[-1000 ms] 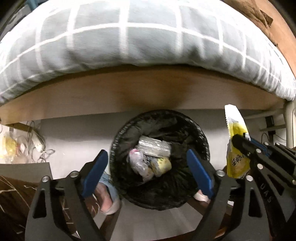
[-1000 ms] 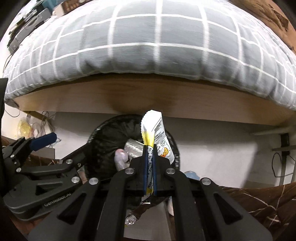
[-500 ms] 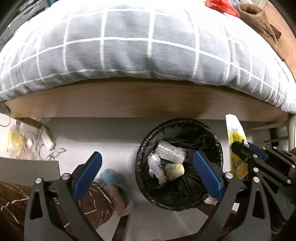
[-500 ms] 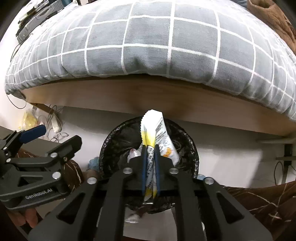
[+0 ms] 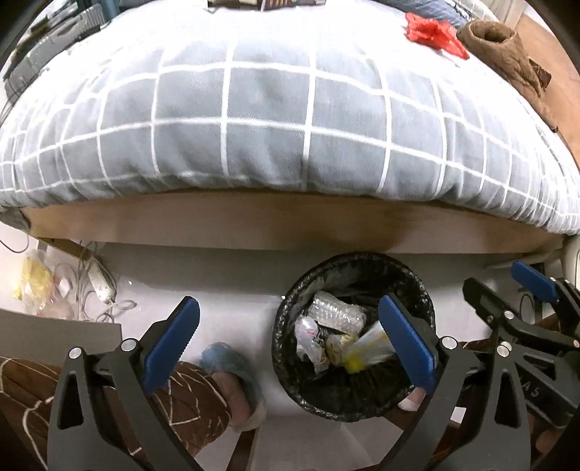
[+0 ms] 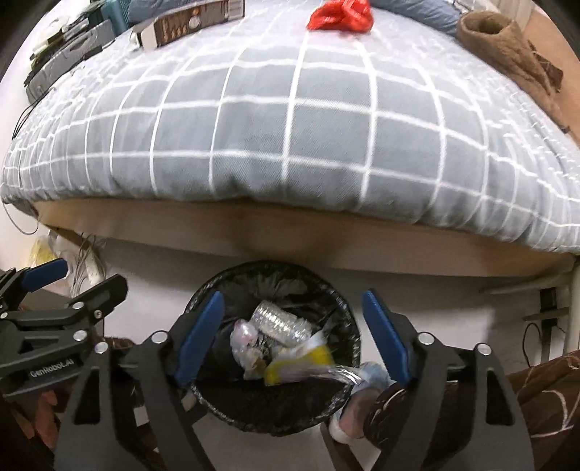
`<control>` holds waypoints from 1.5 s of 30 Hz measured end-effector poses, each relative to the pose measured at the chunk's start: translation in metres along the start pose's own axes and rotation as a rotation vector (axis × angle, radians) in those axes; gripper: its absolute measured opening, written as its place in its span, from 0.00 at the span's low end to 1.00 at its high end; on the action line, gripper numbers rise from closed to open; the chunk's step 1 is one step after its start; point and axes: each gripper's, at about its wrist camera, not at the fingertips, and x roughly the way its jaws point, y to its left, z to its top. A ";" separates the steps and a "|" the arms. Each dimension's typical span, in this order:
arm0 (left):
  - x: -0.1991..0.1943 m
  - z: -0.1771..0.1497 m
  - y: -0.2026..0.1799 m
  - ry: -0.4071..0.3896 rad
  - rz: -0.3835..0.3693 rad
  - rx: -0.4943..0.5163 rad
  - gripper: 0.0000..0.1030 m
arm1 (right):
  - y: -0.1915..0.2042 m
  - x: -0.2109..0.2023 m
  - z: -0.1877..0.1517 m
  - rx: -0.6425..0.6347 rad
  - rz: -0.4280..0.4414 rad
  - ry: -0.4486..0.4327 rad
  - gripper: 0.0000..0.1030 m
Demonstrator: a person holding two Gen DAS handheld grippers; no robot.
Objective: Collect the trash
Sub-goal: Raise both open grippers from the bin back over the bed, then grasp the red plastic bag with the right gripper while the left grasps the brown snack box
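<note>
A round bin with a black liner [image 5: 290, 322] [image 6: 203, 300] stands on the floor by the bed. Inside lie bubble wrap [image 5: 335, 314] [image 6: 279, 322], a crumpled clear bag [image 5: 306, 337] [image 6: 243, 338] and a yellow-and-white snack wrapper [image 5: 368, 347] [image 6: 301, 360], blurred. My right gripper [image 6: 295, 335] is open and empty above the bin. My left gripper [image 5: 290, 338] is open and empty above the bin's left rim. A red plastic bag [image 5: 433, 32] [image 6: 340, 14] lies on the bed.
A grey checked duvet [image 5: 272, 108] [image 6: 290, 119] overhangs the wooden bed frame [image 5: 290, 224]. A brown garment [image 5: 507, 50] and a long box [image 6: 188, 23] lie on the bed. Cables and a power strip [image 5: 99, 282] lie at the left. My slippered feet [image 5: 232, 366] flank the bin.
My right gripper has opened and let go of the yellow wrapper, which now lies in the bin. Both grippers have risen, so more of the bed shows.
</note>
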 end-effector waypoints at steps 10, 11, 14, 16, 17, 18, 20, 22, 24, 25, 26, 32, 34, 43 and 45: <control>-0.032 0.014 0.002 -0.103 -0.007 -0.008 0.94 | -0.014 -0.039 0.009 0.006 -0.073 -0.139 0.91; -0.035 0.015 0.002 -0.115 -0.007 -0.011 0.94 | -0.016 -0.042 0.010 0.006 -0.079 -0.150 0.91; -0.040 0.021 0.004 -0.134 -0.006 -0.028 0.94 | -0.019 -0.052 0.014 0.008 -0.095 -0.180 0.91; -0.048 0.025 0.004 -0.152 -0.023 -0.033 0.94 | -0.023 -0.059 0.017 0.019 -0.094 -0.205 0.91; -0.053 0.027 0.003 -0.168 -0.024 -0.030 0.94 | -0.024 -0.064 0.018 0.019 -0.093 -0.220 0.91; -0.058 0.029 0.002 -0.186 -0.020 -0.024 0.94 | -0.023 -0.066 0.021 0.016 -0.094 -0.230 0.91; -0.070 0.036 -0.001 -0.224 -0.009 -0.017 0.94 | -0.025 -0.074 0.025 0.015 -0.100 -0.258 0.91; -0.082 0.043 0.001 -0.253 -0.018 -0.020 0.94 | -0.029 -0.087 0.032 0.024 -0.094 -0.295 0.91; -0.091 0.049 0.002 -0.279 -0.014 -0.023 0.94 | -0.032 -0.098 0.043 0.032 -0.091 -0.331 0.91; -0.097 0.054 0.003 -0.296 -0.013 -0.024 0.94 | -0.034 -0.105 0.049 0.033 -0.092 -0.353 0.91; -0.101 0.059 0.003 -0.308 -0.014 -0.026 0.94 | -0.036 -0.111 0.054 0.036 -0.092 -0.374 0.91; -0.113 0.088 0.004 -0.348 -0.022 -0.038 0.94 | -0.051 -0.132 0.092 0.077 -0.095 -0.448 0.92; -0.115 0.101 0.004 -0.357 -0.022 -0.034 0.94 | -0.056 -0.133 0.105 0.082 -0.092 -0.459 0.92; -0.111 0.167 0.013 -0.376 -0.031 -0.014 0.94 | -0.073 -0.128 0.161 0.102 -0.106 -0.494 0.92; -0.107 0.181 0.017 -0.374 -0.034 -0.009 0.94 | -0.075 -0.121 0.174 0.095 -0.103 -0.483 0.92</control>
